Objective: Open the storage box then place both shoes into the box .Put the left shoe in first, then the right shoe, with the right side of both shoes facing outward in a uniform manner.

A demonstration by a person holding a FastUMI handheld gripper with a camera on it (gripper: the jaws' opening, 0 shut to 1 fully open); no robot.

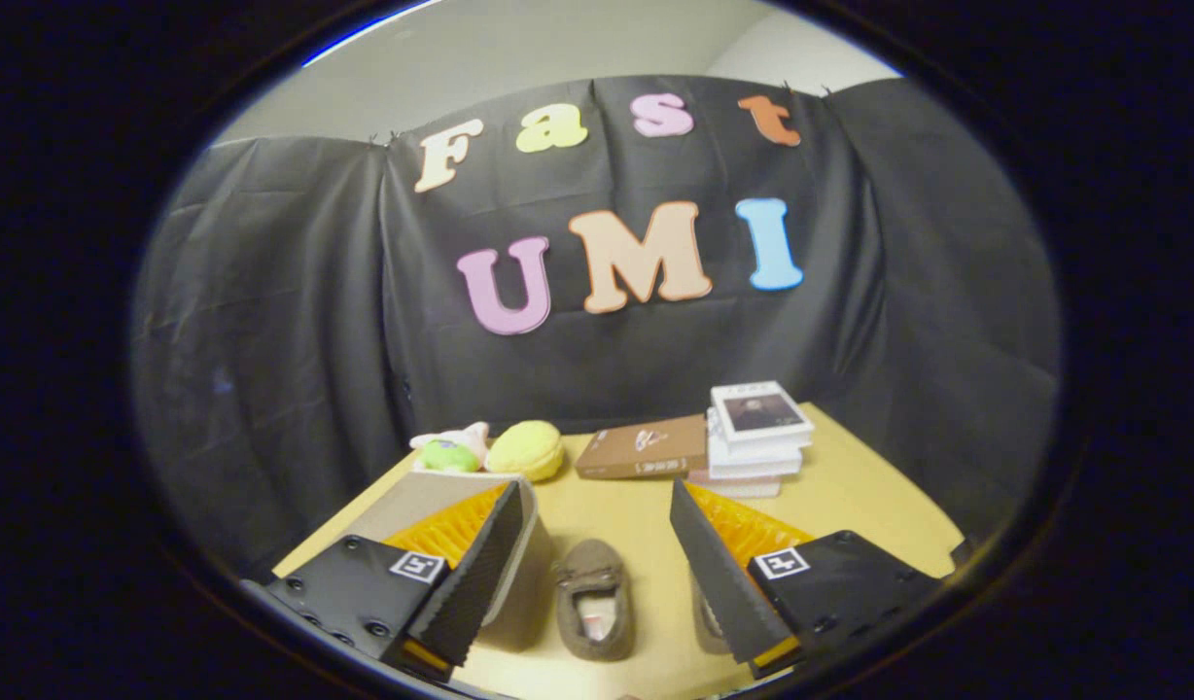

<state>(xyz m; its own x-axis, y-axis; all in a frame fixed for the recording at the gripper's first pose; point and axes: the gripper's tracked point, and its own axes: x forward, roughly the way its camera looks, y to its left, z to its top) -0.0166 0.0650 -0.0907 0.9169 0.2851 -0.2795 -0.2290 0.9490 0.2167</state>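
Note:
A brown moccasin shoe (594, 600) lies on the wooden table (850, 486), in the gap between my two fingers and below them. A second shoe (706, 620) peeks out behind the right finger, mostly hidden by it. The beige storage box (519, 583) sits to the left of the first shoe, partly covered by the left finger; its pale lid surface (412, 496) appears shut. My gripper (597, 574) is open and hovers above the shoes, holding nothing.
Toward the back of the table lie a brown flat box (644, 447), a stack of white books (757, 433), a yellow round plush (526, 449) and a green-and-pink toy (449, 449). The black cloth wall stands behind them.

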